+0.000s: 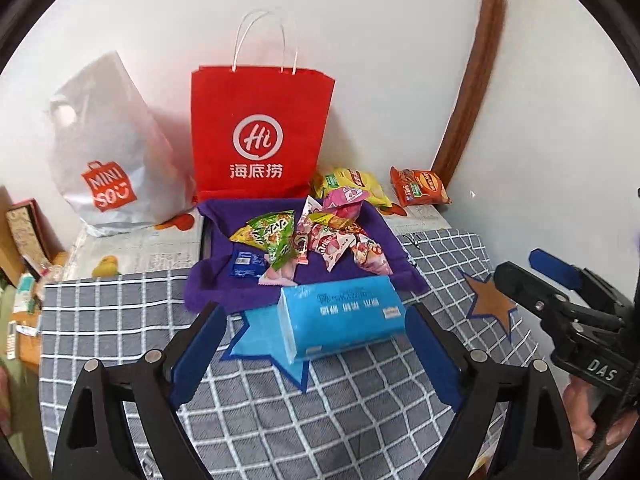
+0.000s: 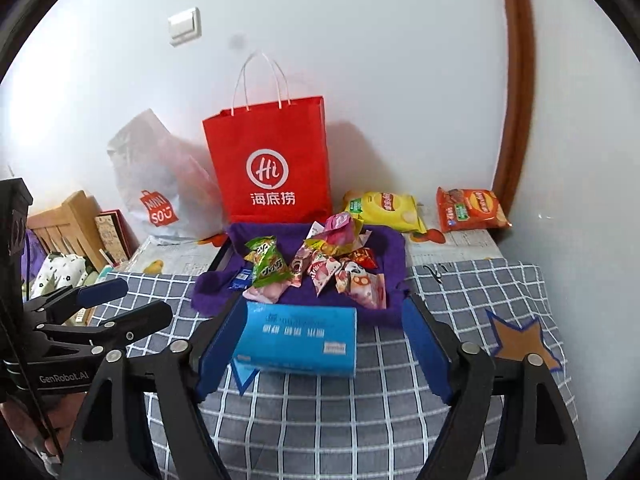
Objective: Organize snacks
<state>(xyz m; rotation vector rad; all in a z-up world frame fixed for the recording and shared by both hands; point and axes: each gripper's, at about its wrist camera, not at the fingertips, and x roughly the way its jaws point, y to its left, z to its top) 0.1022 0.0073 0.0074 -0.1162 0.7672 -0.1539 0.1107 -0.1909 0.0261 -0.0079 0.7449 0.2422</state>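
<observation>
Left tongs (image 1: 316, 344) and right tongs (image 2: 324, 344) both wide, holding nothing; blue tissue pack (image 1: 340, 320) near; snack packets (image 1: 316, 240) on purple cloth (image 1: 224, 292) beyond.

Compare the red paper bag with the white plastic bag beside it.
The red paper bag stands upright and holds its boxy shape; the white plastic bag slumps and leans. The red paper bag has thin white cord handles standing above its rim; none show on the white plastic bag. The red paper bag carries a white circular logo, the white plastic bag a small red one. Both rest against the wall behind the snacks.
</observation>
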